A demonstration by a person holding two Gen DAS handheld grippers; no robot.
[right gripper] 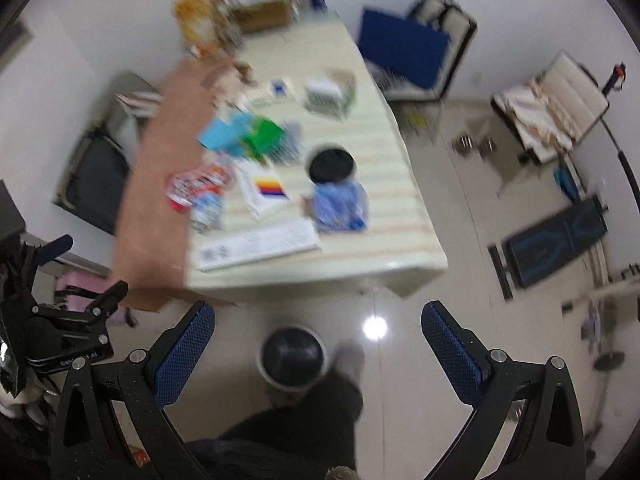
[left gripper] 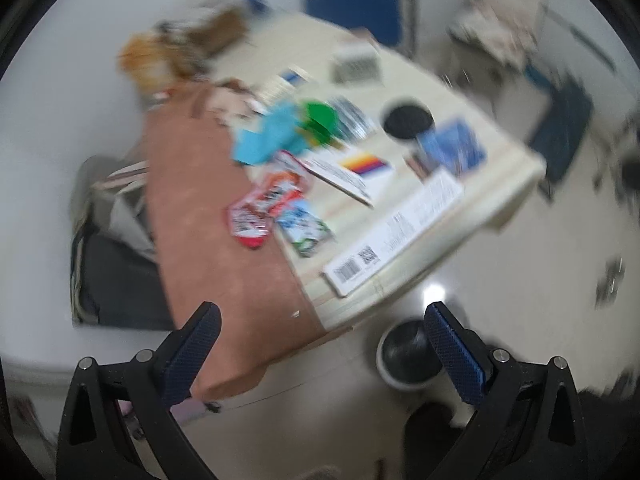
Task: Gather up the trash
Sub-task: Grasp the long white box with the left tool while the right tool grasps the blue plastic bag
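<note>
Left tool (left gripper: 322,356) held high, angled down over near end of cream striped table (left gripper: 472,204) — blue-padded fingers spread wide, nothing between them. Right tool (right gripper: 316,354) likewise high above floor, fingers wide, empty.

Trash on table, blurred: one red-and-white snack wrapper (left gripper: 262,206), one blue-green packet (left gripper: 304,226) touching it, one crumpled light-blue paper (left gripper: 266,136), one green plastic piece (left gripper: 318,118).

One white round bin with black liner (right gripper: 294,358) on floor below table edge, between right tool's fingers in view.
</note>
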